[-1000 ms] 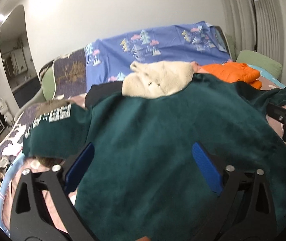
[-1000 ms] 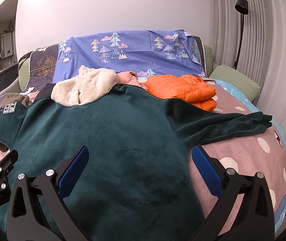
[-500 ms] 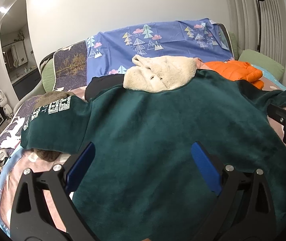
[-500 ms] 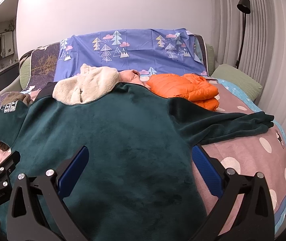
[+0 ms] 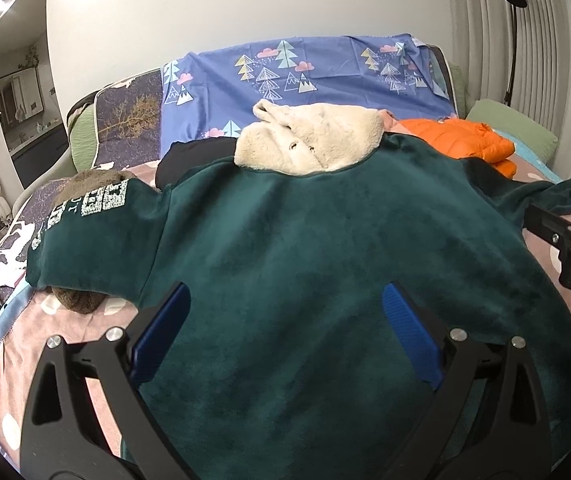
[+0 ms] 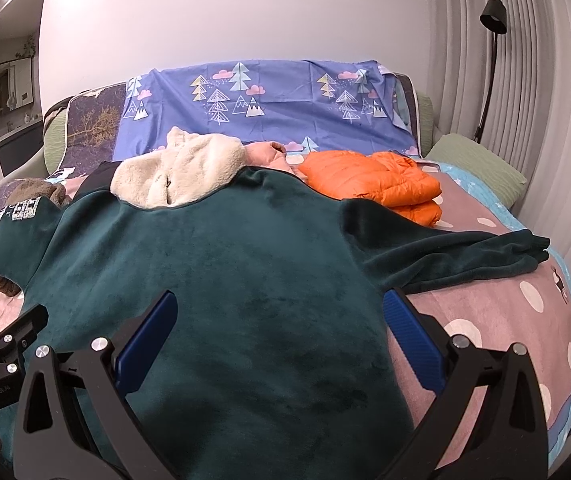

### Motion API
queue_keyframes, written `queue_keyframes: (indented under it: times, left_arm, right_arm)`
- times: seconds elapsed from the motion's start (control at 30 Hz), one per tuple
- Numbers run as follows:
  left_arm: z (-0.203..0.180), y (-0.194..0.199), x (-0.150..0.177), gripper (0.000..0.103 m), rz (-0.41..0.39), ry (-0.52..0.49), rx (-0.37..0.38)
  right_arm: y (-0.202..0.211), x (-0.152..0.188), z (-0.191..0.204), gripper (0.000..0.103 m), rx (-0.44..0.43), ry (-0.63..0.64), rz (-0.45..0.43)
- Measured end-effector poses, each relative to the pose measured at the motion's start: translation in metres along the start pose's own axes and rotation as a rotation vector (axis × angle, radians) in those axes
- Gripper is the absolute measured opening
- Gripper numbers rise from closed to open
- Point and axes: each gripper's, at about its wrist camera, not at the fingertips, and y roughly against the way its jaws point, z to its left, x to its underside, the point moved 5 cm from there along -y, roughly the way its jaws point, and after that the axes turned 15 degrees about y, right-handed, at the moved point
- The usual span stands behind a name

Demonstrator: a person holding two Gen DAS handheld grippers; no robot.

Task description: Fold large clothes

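Observation:
A large dark green fleece sweatshirt (image 5: 305, 248) (image 6: 221, 280) lies spread flat on the bed, back up. Its left sleeve (image 5: 85, 236) carries white lettering. Its right sleeve (image 6: 457, 256) stretches out toward the bed's right side. My left gripper (image 5: 283, 320) hovers open over the lower middle of the sweatshirt, nothing between its blue pads. My right gripper (image 6: 277, 328) is open too, above the lower right part of the body, its right pad at the garment's edge. Each gripper's black frame shows at the side of the other's view.
A cream fleece garment (image 5: 309, 140) (image 6: 181, 172) and an orange puffer jacket (image 5: 461, 140) (image 6: 377, 178) lie beyond the collar. A brown garment (image 5: 77, 300) sits under the left sleeve. A blue tree-print sheet (image 6: 269, 108) covers the headboard. A green pillow (image 6: 481, 168) and floor lamp (image 6: 489, 60) stand at right.
Both views have shifted slightly: the left gripper has risen and tilted a little, showing more of the headboard. The sweatshirt lies as before and both grippers stay open.

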Motion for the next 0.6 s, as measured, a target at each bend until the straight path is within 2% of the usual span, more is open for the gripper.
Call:
queue_keyframes:
  times: [0.17, 0.6]
  left_arm:
    - [0.0014, -0.0040, 0.0024, 0.098, 0.026, 0.005, -0.001]
    - [0.0030, -0.0066, 0.0036, 0.098, 0.034, -0.002, -0.001]
  right_arm:
    - [-0.0031, 0.0000, -0.0020, 0.102, -0.010, -0.012, 0.012]
    - [-0.0031, 0.0034, -0.0094, 0.102, -0.012, -0.027, 0.014]
